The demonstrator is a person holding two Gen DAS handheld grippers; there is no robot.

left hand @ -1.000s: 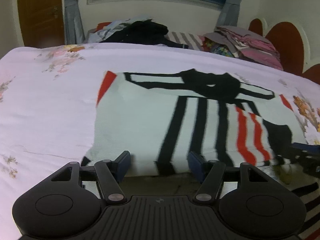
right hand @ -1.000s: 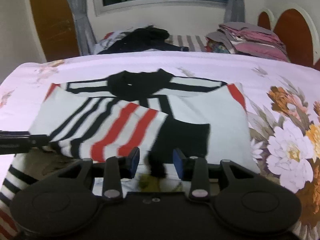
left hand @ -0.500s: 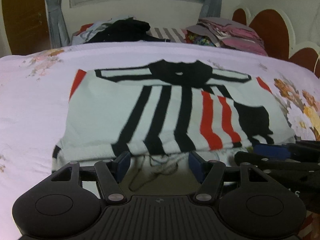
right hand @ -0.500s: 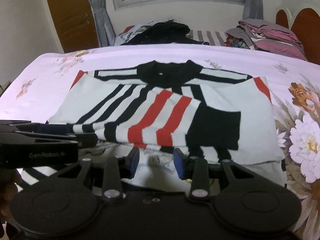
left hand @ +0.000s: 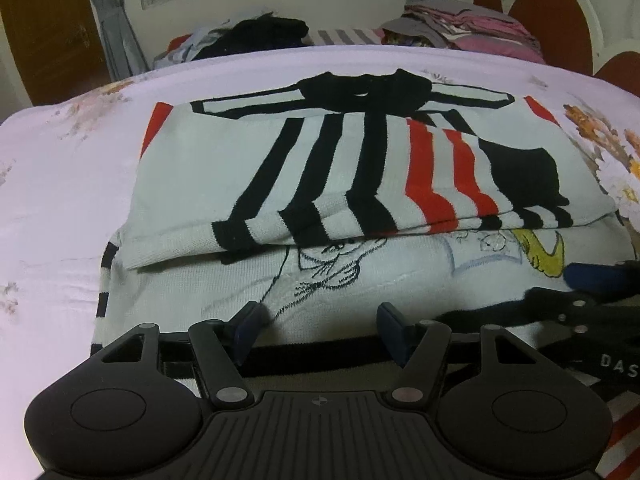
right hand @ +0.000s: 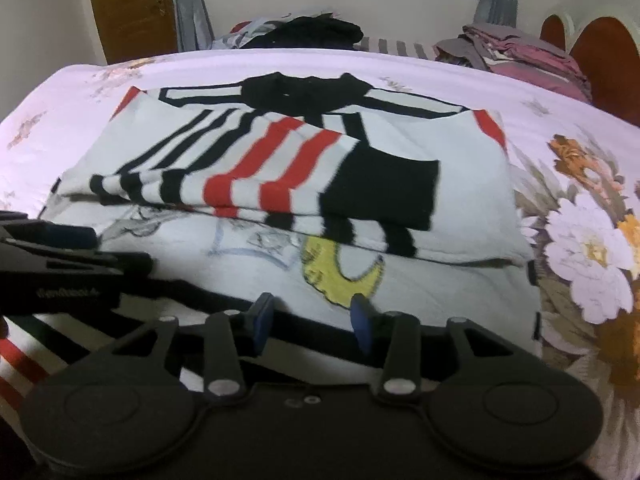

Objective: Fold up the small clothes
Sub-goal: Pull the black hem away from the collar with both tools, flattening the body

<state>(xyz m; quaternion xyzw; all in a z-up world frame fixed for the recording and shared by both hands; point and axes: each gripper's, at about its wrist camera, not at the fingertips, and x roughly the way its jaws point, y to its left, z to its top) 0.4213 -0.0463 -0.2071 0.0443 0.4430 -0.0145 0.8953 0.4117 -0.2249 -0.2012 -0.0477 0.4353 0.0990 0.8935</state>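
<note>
Bedspread [left hand: 60,184], floral, under striped sweater [left hand: 360,168].

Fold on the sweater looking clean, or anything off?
Slightly askew: the folded-over sleeves end in a slanted, uneven edge, lower on the left wrist view's left side. The sweater otherwise lies flat on the bed. Nothing damaged.

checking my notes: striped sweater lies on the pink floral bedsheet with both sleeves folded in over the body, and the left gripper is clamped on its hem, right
Not quite. The left gripper is not clamped on the hem: the left wrist view shows its jaws apart over the striped sweater, holding nothing. The rest stands: sleeves folded in, on the pink floral bedsheet.
</note>
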